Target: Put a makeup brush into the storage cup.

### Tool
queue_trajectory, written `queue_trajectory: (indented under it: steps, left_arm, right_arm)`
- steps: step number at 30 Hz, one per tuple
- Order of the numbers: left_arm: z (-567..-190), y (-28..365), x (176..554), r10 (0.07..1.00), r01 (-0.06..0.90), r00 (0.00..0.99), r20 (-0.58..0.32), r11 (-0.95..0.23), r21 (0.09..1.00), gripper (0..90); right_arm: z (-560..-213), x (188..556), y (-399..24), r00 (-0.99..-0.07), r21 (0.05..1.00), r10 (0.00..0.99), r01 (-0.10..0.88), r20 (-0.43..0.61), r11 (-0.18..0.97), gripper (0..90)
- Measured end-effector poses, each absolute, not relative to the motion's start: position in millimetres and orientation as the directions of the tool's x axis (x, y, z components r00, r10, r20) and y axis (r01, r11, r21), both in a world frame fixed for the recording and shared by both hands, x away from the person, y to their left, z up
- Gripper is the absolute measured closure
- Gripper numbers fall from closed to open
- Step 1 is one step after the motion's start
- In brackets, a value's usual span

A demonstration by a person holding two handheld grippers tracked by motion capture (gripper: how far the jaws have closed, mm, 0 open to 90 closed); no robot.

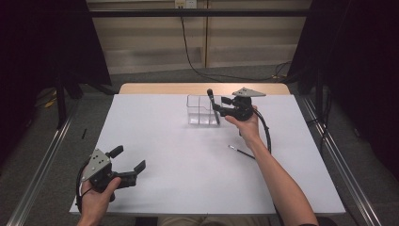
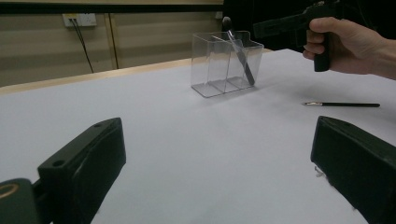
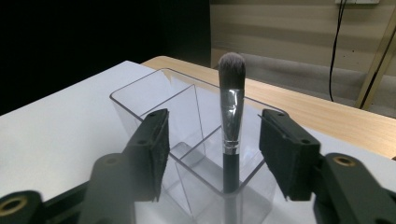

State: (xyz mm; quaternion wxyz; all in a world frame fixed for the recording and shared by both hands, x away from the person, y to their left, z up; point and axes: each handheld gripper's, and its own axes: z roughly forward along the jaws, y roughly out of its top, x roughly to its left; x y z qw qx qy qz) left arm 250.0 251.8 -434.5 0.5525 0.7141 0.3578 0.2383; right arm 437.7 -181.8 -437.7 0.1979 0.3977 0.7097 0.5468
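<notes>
Two brushes are in play. One, a black-handled makeup brush with a silver ferrule and grey bristle head, stands bristles-up, leaning, in the end compartment of the clear plastic three-compartment organiser at the far middle of the white table. The right gripper is at that compartment with its jaws parted on either side of the brush; neither pad touches the handle, so the brush rests on the organiser alone. That placement I judge complete. The second, a thin black brush with a pale tip, lies flat on the table near the person's right forearm, well apart from the organiser; it remains to be placed. The left gripper is held at the near left edge, jaws wide apart and holding nothing.
</notes>
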Motion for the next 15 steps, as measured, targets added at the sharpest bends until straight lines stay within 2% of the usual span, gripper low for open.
queue_trajectory:
  steps: [8, 15]
  left_arm:
    - [-434.7, 254.1, 250.0, 0.778, 0.251, 0.625, -0.06, -0.128, 0.959, 3.3]
    - [-434.6, 254.9, 249.6, 0.78, 0.248, 0.623, -0.06, -0.125, 0.961, 3.3]
  right_arm:
    - [-432.9, 422.9, -191.6, -0.621, 0.933, 0.764, 0.352, 0.173, 0.075, 22.1]
    - [-428.0, 411.3, -201.2, -0.62, 0.933, 0.763, 0.353, 0.181, 0.065, 11.9]
